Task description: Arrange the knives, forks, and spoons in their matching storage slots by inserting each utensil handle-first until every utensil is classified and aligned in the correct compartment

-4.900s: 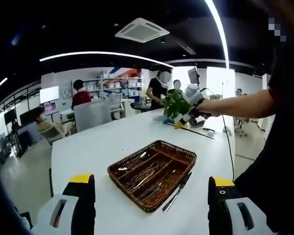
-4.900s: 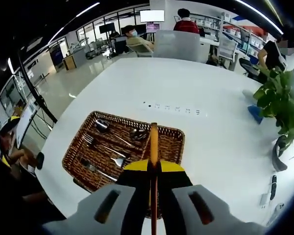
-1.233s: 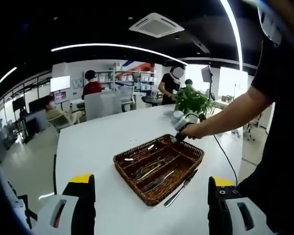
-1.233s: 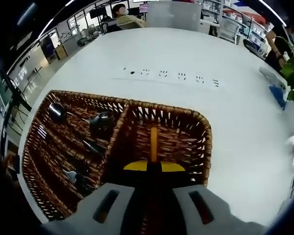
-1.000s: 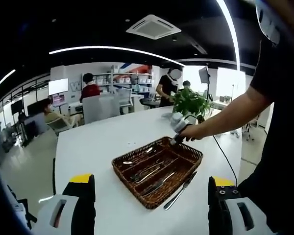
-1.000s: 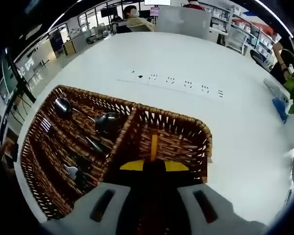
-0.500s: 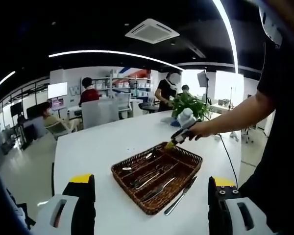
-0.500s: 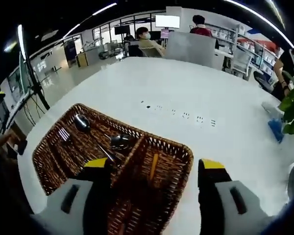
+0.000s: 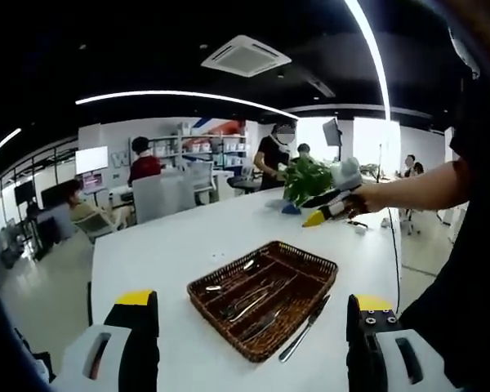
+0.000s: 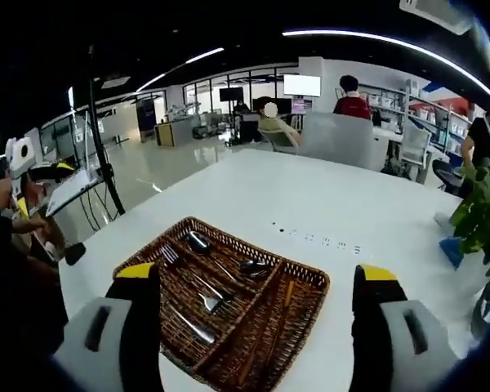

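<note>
Both tongs stand wide with nothing between them: the left tongs (image 9: 249, 343) nearest, the right tongs (image 10: 257, 327) over the basket. One knife (image 9: 305, 327) lies on the table (image 9: 163, 245) just beside the wicker basket (image 10: 220, 306), not yet slotted. Inside I count roughly two spoons (image 10: 198, 241), two forks (image 10: 170, 255) and a brown-handled piece (image 10: 287, 296); the exact tally is unclear
</note>
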